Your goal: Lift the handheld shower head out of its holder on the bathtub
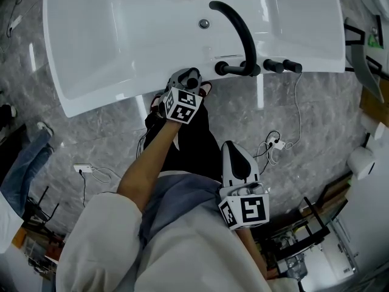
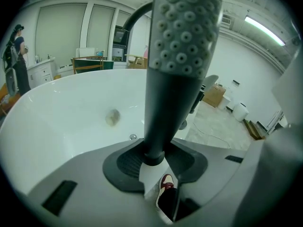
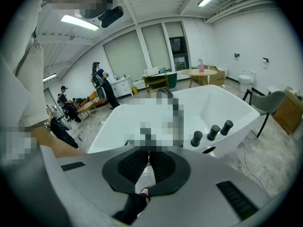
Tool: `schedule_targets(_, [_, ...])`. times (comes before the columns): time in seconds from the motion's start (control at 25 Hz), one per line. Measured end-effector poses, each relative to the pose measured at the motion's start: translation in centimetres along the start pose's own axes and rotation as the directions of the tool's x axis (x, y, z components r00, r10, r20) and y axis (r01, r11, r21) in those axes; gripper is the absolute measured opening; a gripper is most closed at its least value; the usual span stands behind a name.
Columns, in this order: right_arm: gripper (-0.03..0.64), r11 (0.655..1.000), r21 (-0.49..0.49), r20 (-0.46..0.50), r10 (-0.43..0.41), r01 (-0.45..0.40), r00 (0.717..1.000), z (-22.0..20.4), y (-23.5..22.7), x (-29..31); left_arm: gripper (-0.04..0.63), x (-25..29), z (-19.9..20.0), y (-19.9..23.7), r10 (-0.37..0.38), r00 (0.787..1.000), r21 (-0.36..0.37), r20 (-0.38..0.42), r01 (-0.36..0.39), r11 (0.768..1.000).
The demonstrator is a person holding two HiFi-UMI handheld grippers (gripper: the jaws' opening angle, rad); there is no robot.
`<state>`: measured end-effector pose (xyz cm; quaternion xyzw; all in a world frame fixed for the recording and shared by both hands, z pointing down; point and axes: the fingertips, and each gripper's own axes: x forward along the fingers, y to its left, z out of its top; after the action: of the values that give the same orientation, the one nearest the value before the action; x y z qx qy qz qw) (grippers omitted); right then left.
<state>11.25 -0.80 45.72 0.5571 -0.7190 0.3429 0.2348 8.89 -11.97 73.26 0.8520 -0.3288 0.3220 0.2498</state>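
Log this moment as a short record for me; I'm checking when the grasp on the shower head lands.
left gripper: shut on the handle of the handheld shower head, which stands upright between the pads
right gripper: shut, nothing between the jaws, held back from the bathtub
holder: not visible, so seated or lifted cannot be told
tub fittings: black spout and knobs on the rim

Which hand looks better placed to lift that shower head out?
Left. The left gripper has its fingers on the shower head at the tub rim; the right gripper hangs back over the floor, shut and empty.
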Motion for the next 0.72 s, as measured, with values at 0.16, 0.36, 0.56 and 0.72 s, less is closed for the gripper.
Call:
schedule_targets(0.16, [0.02,1.0,-0.001,0.004,0.004,-0.004,1.0,0.1,0.1,0.1,0.14,-0.2,0.0,-0.1,0.002,1.0,-0.005,-0.004,-0.002,1.0])
schedule_targets(0.36, [0.02,1.0,0.012,0.012,-0.006,0.006,1.0,-0.3,-0.2,-0.1,0.14,-0.7,0.3,0.1,0.001,1.0,-0.028,0.006,-0.001,1.0])
schedule_targets(0.56, [0.02,1.0,0.021,0.016,-0.012,0.011,1.0,-0.4,-0.3,-0.2,0.14,-1.0,0.9,-0.1,-0.014,1.0,-0.052,0.013,0.015,0.999])
schedule_targets(0.72, [0.02,0.999,0.03,0.033,-0.017,0.016,0.999,-0.2,-0.4,-0.3,0.14,-1.4,1.3,0.1,-0.017,1.0,-0.052,0.017,0.018,0.998])
